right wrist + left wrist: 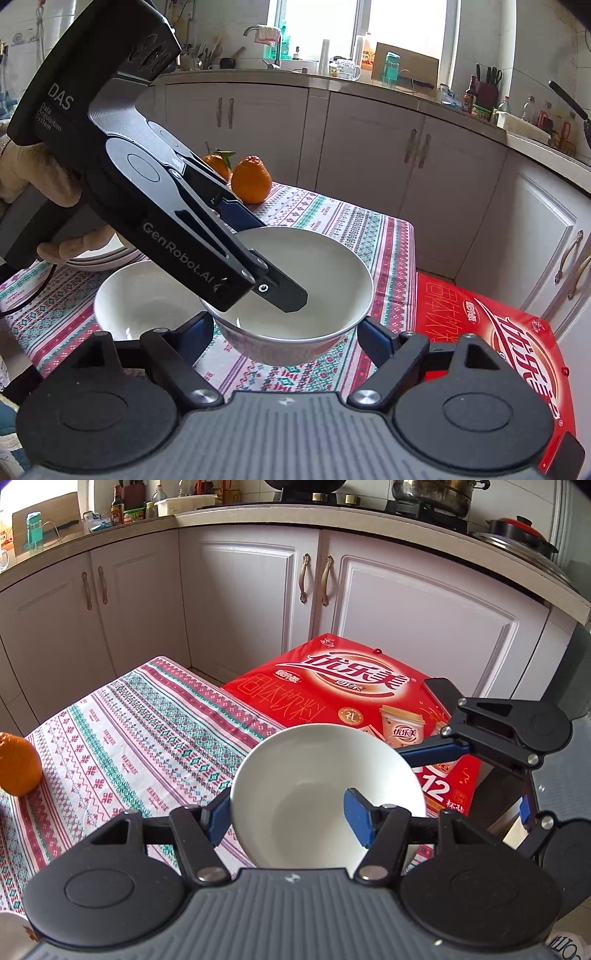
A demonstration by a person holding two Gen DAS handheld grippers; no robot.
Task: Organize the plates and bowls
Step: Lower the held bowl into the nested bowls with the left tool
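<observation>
Right wrist view: above the patterned tablecloth (369,236), both grippers carry one white bowl (317,266). Right gripper (286,338) brackets its outer walls; left gripper (258,254) pinches its rim. Glazed, rigid, likely slippery and breakable, it seems safest gripped at the rim.

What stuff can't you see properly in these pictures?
- Right wrist view: the plates are mostly behind the hand and left gripper.
- Right wrist view: the bowl hides whether the right gripper touches it.
- Left wrist view: the orange is cut off by the left edge.
</observation>
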